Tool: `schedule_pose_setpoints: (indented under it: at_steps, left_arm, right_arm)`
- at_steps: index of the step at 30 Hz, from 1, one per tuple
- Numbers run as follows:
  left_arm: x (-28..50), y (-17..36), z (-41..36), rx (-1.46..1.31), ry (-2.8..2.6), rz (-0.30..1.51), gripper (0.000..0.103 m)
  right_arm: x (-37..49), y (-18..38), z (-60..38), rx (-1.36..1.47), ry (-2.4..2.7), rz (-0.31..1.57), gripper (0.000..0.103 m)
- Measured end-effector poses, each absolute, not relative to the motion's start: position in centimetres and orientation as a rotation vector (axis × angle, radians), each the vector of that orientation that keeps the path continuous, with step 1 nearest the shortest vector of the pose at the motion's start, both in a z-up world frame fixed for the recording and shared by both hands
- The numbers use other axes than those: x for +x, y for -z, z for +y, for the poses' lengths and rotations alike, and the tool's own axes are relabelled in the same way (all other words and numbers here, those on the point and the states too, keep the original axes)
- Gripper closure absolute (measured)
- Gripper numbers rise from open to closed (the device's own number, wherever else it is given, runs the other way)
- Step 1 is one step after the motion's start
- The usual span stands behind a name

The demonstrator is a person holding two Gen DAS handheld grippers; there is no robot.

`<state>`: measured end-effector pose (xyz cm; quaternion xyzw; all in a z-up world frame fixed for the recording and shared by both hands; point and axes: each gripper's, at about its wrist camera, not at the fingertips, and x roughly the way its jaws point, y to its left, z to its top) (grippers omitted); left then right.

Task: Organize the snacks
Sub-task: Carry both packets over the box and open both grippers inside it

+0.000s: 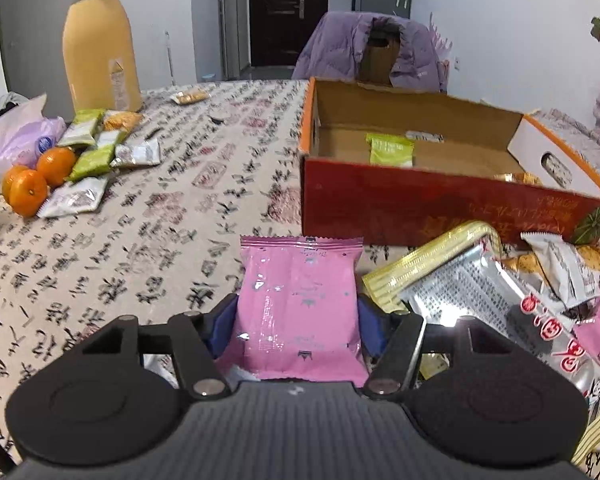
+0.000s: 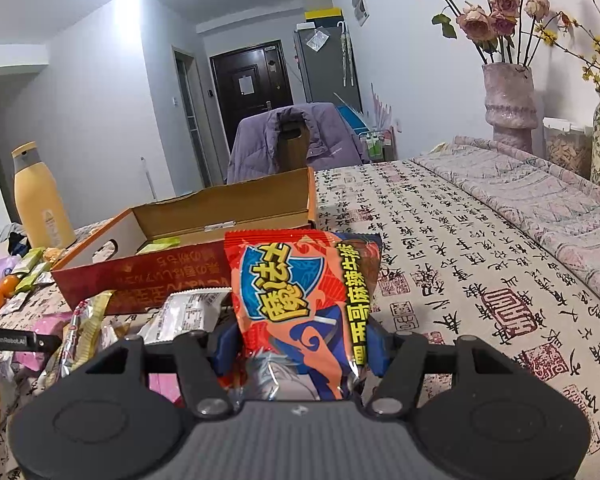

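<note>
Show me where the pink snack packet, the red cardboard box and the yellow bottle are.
pink snack packet (image 1: 298, 304), left wrist view, middle of its front face
red cardboard box (image 1: 420, 204), left wrist view, near red wall
yellow bottle (image 1: 96, 52), left wrist view, body

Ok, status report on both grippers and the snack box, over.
Left gripper shut on pink packet. Right gripper shut on orange packet. Red box open ahead, green packet inside. Nothing blocking.

- We see the box (image 1: 440, 204) on the table (image 1: 220, 152) — a packet (image 1: 390, 150) inside.
- Left of it, oranges (image 1: 28, 188) beside packets (image 1: 96, 152); bottle (image 1: 98, 44) behind.
</note>
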<state>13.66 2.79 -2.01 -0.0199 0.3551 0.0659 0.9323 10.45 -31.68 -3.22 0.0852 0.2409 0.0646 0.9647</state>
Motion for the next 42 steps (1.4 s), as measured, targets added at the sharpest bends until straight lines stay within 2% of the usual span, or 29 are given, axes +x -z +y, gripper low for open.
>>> schedule_pose_setpoints:
  at_steps: [19, 32, 42]
  left_arm:
    - [12.6, -5.3, 0.7, -0.035, -0.107, 0.485, 0.040]
    - [17.8, -7.8, -1.8, -0.037, -0.073, 0.442, 0.040]
    - [22.7, -7.3, -2.4, -0.073, -0.087, 0.445, 0.040]
  right_arm:
    - [12.3, 0.0, -29.6, 0.118, -0.171, 0.385, 0.042]
    - [18.2, -3.5, -27.4, 0.075, -0.201, 0.327, 0.042]
    - [24.1, -3.8, -24.9, 0.052, -0.214, 0.343, 0.042]
